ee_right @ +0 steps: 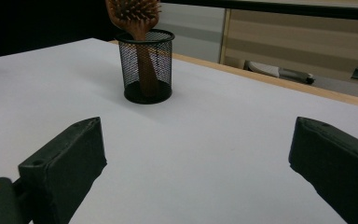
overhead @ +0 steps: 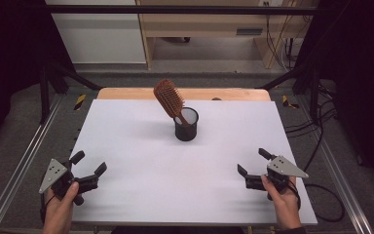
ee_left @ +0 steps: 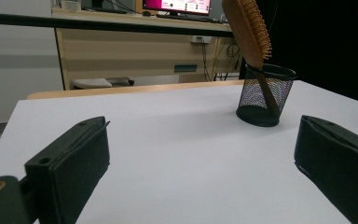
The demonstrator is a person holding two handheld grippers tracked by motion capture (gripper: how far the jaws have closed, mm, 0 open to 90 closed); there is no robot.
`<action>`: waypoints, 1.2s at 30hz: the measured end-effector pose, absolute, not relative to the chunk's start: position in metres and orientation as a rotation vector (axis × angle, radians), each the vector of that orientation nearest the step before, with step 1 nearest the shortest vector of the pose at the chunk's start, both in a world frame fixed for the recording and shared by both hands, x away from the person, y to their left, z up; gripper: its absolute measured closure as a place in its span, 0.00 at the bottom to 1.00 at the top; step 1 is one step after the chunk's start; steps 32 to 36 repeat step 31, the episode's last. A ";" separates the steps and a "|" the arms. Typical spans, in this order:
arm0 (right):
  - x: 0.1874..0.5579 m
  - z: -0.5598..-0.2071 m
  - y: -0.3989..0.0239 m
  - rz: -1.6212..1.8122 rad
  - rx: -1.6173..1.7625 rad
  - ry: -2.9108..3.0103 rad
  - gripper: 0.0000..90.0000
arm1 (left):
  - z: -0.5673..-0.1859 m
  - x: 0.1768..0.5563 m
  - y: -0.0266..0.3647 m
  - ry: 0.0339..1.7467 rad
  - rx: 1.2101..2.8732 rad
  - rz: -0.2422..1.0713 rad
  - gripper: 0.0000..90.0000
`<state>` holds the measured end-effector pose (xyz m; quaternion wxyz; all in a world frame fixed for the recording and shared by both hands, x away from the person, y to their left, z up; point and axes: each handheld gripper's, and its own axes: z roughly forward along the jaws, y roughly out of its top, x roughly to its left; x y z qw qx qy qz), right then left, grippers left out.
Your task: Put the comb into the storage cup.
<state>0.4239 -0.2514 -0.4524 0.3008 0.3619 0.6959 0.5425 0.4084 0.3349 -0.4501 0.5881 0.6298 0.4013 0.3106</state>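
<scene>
A black mesh cup stands on the far middle of the white table, and a brown wooden hairbrush rests in it handle-down. The brush's long axis tilts from the cup up toward the far left in the high view, bristles facing right. No legible writing shows on either. The left gripper and right gripper sit near the table's front corners, well apart from the cup, jaws spread wide and holding nothing.

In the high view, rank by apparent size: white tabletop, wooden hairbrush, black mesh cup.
1. White tabletop, by far.
2. Brown wooden hairbrush and black wire-mesh cup: look alike; the brush's handle is partly hidden inside the cup.
</scene>
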 end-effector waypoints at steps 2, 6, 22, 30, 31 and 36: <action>0.423 -0.453 -0.255 1.438 0.956 1.842 0.04 | -0.451 0.408 0.335 0.927 1.472 0.718 0.04; 0.421 -0.454 -0.261 1.440 0.955 1.835 0.04 | -0.451 0.407 0.334 0.919 1.467 0.719 0.04; 0.421 -0.457 -0.260 1.469 0.937 1.827 0.04 | -0.448 0.402 0.328 0.872 1.464 0.726 0.03; 0.423 -0.457 -0.250 1.488 0.938 1.824 0.04 | -0.447 0.403 0.325 0.873 1.450 0.734 0.03; 0.423 -0.457 -0.250 1.489 0.936 1.823 0.04 | -0.446 0.402 0.326 0.873 1.449 0.734 0.03; 0.423 -0.457 -0.250 1.489 0.936 1.823 0.04 | -0.446 0.402 0.326 0.873 1.449 0.734 0.03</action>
